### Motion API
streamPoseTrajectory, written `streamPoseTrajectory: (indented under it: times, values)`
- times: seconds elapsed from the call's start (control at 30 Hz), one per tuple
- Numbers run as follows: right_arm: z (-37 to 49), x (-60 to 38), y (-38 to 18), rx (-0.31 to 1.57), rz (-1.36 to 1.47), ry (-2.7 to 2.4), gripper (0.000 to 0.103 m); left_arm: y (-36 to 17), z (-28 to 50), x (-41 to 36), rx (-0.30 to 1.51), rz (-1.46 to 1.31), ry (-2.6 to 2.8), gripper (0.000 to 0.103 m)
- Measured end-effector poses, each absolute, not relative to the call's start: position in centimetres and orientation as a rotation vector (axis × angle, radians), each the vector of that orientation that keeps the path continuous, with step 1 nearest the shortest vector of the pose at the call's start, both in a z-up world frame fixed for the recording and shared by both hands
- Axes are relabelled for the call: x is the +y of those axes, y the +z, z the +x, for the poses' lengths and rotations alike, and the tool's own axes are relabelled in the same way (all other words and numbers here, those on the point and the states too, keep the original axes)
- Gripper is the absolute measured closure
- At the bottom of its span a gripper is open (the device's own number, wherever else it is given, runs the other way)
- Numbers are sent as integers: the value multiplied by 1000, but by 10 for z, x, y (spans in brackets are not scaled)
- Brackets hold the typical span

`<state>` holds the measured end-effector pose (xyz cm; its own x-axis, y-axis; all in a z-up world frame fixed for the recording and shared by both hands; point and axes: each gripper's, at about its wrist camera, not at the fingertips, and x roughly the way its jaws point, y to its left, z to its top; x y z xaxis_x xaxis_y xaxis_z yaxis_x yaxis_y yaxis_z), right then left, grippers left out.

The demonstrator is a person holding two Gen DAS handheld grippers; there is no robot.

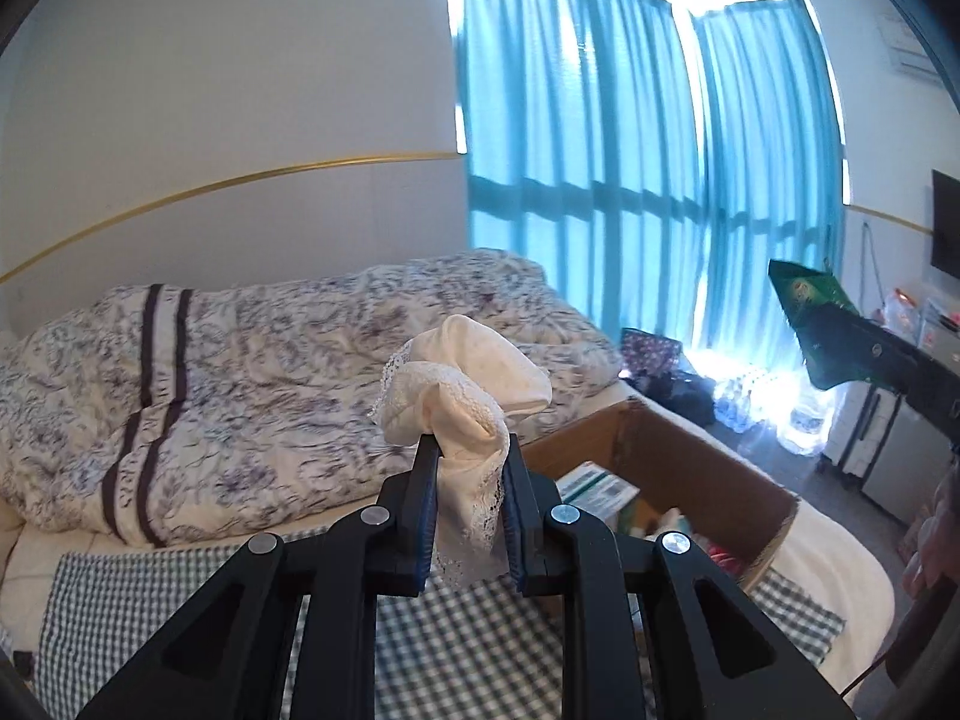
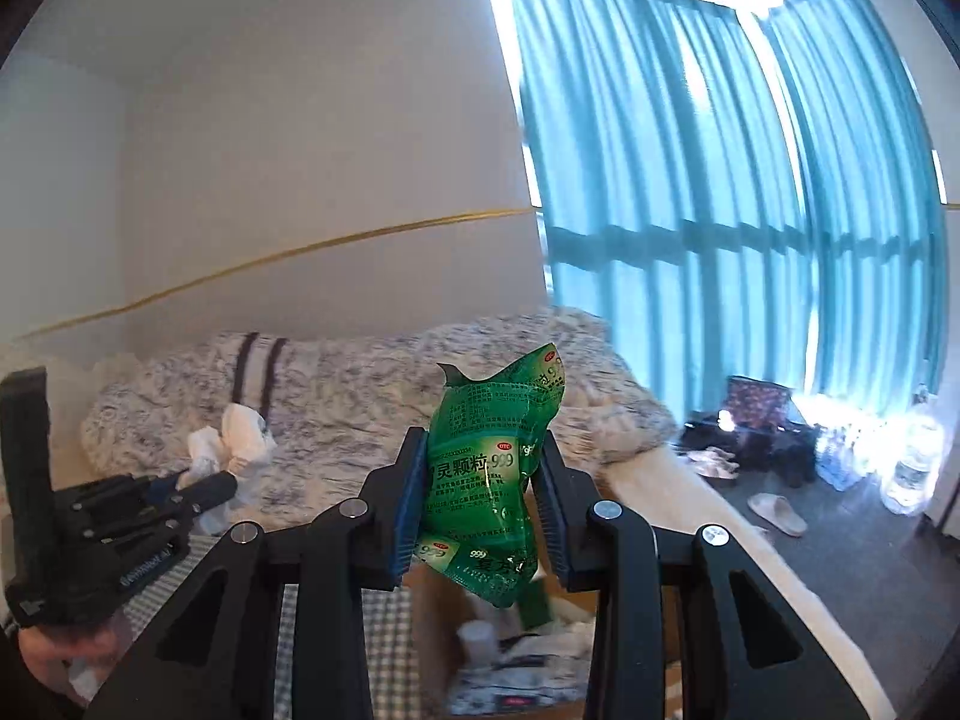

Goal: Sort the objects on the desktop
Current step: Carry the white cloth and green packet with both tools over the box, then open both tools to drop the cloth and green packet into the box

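Holding: the left gripper [image 1: 465,450] is clamped on a cream lace-trimmed cloth [image 1: 465,384], its bunched top flopping above the fingertips, the hem trailing down between the jaws.

Carrying: the right gripper [image 2: 483,450] is closed on a green medicine sachet [image 2: 495,468], pinched across its middle so the torn top stands clear of the fingers.

Height: both items hang in the air above the bed, neither touching anything but its gripper; lifting them clear likely keeps them from dragging over the bedding.

Box: an open cardboard box [image 1: 678,450] sits on the checked cloth [image 1: 150,600] toward the bed's right edge, small packets and loose items already inside.

Position: the sachet hangs right over the box's open top in the right wrist view; the cream cloth is just left of the box's near wall.

Judgement: the sachet looks the closer to a drop, since opening the jaws there should land it inside.

Backdrop: a rumpled floral quilt [image 1: 252,372] along the bed's far edge, teal curtains [image 1: 630,168] beyond, a slipper [image 2: 777,513] on the floor.
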<state>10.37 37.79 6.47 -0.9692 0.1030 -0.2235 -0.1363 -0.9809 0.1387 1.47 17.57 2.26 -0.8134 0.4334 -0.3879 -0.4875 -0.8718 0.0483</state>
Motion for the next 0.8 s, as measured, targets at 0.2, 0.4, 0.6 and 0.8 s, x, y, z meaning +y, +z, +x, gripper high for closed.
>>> streamPoseTrajectory:
  times: [0.2, 0.4, 0.6, 0.8]
  values:
    - [95, 406, 50, 243, -394, 2919, 69, 9, 13, 214, 234, -523, 2512, 84]
    - [85, 424, 36, 238, -501, 2885, 69, -6, -2, 251, 256, -565, 2439, 84]
    - [63, 444, 8, 251, -671, 2836, 69, -31, -18, 290, 271, -650, 2345, 84]
    - [45, 460, -23, 288, -843, 2758, 69, -64, -34, 316, 285, -763, 2269, 84]
